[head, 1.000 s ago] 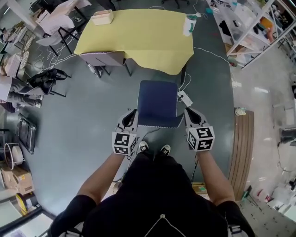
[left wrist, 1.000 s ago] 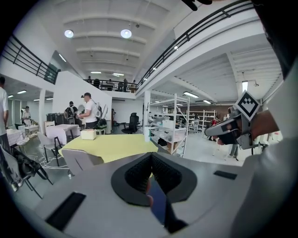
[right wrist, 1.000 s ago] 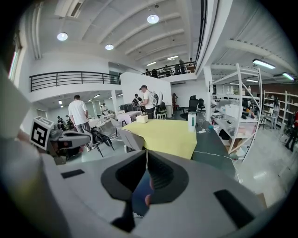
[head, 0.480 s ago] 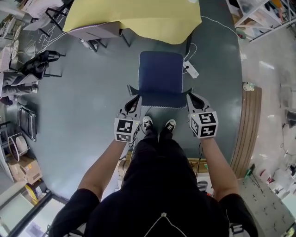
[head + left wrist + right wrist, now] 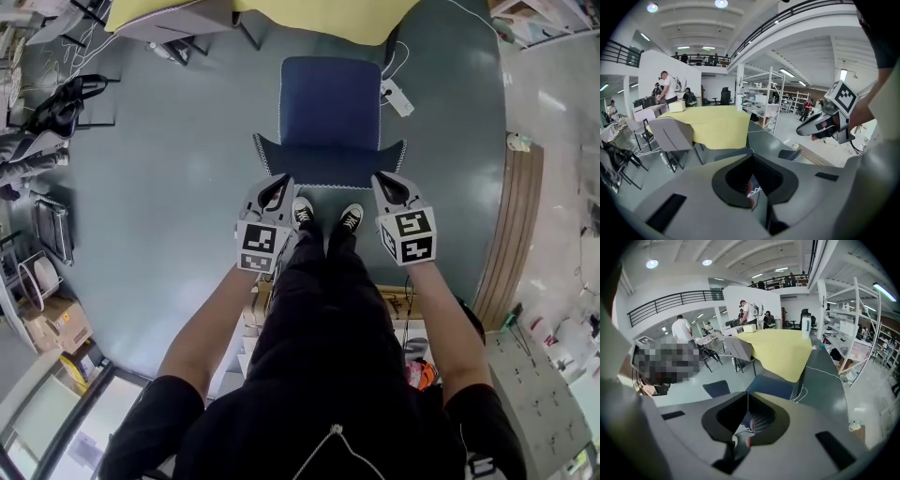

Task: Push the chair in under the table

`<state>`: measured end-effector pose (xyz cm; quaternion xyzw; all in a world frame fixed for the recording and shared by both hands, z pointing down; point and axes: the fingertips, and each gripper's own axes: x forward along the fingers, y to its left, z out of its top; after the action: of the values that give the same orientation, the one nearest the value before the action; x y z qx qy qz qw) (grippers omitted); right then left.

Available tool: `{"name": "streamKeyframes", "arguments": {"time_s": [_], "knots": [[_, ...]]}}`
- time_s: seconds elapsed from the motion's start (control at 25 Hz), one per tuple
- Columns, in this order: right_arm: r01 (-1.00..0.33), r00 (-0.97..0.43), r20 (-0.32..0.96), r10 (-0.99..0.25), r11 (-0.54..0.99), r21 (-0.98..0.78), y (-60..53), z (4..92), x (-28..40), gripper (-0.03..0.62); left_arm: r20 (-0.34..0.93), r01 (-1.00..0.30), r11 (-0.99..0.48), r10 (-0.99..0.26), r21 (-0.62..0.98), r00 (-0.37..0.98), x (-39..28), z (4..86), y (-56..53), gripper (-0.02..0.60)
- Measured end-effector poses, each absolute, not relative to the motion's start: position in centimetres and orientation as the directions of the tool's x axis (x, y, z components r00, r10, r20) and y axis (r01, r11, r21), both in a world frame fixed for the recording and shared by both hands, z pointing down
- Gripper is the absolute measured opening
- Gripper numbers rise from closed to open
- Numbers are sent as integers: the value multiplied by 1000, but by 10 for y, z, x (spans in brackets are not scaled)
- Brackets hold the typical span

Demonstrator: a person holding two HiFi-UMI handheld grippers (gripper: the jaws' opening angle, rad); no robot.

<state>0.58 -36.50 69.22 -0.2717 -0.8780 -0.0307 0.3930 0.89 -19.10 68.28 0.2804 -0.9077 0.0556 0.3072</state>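
Both pressed together and empty, left gripper (image 5: 277, 184) and right gripper (image 5: 387, 182) are hovering behind the light-looking chair (image 5: 330, 103), its stiff backrest (image 5: 328, 171) likely offering the best pushing point.

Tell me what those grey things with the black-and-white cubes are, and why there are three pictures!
Those are two hand-held grabbers, a bit like tongs. A person holds the left gripper and the right gripper, one in each hand. The big picture comes from a camera on the person's head, looking down, so you see their shoes. The other two come from little cameras riding on each grabber, looking forward along its jaws. Both grabbers are shut and hold nothing. In front of them on the floor stands a blue chair, and beyond it a table with a yellow cloth. The grabbers sit right behind the chair's back; whether they touch it I cannot tell.
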Motion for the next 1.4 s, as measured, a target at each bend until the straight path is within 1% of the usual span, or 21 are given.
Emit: {"name": "streamKeyframes", "arguments": {"time_s": [0.12, 0.16, 0.24, 0.4, 0.52, 0.6, 0.68, 0.88, 1.08, 1.24, 1.4], "knots": [[544, -504, 727, 467, 825, -153, -355, 708, 14, 19, 619, -587, 808, -484, 45, -618, 16, 698, -194, 11], [560, -489, 733, 472, 815, -151, -351, 713, 16, 28, 626, -601, 799, -486, 35, -610, 17, 703, -195, 12], [589, -460, 746, 482, 794, -149, -345, 721, 21, 72, 639, -630, 777, -490, 11, -593, 20, 712, -197, 26], [664, -420, 772, 478, 742, -98, -340, 731, 28, 147, 684, -712, 697, -480, -82, -549, 28, 726, -203, 139], [755, -386, 809, 442, 656, 2, -338, 736, 32, 184, 717, -793, 581, -471, -186, -514, 35, 736, -207, 192], [822, -357, 840, 409, 564, 75, -336, 743, 35, 193, 749, -845, 475, -460, -246, -477, 39, 745, -211, 226], [876, -321, 872, 369, 466, 125, -334, 757, 39, 204, 785, -887, 365, -442, -283, -433, 42, 757, -214, 245], [947, -252, 931, 264, 266, 181, -327, 803, 40, 213, 849, -928, 173, -376, -329, -371, 35, 792, -220, 259], [975, -196, 962, 189, 140, 171, -320, 841, 40, 213, 901, -954, 77, -314, -289, -298, 28, 828, -221, 259], [973, -219, 966, 139, 99, 206, -320, 858, 33, 212, 921, -958, 15, -270, -287, -280, 26, 848, -219, 259], [958, -282, 955, 88, 70, 277, -323, 860, 26, 210, 906, -945, 12, -280, -326, -317, 22, 846, -219, 251]]}}
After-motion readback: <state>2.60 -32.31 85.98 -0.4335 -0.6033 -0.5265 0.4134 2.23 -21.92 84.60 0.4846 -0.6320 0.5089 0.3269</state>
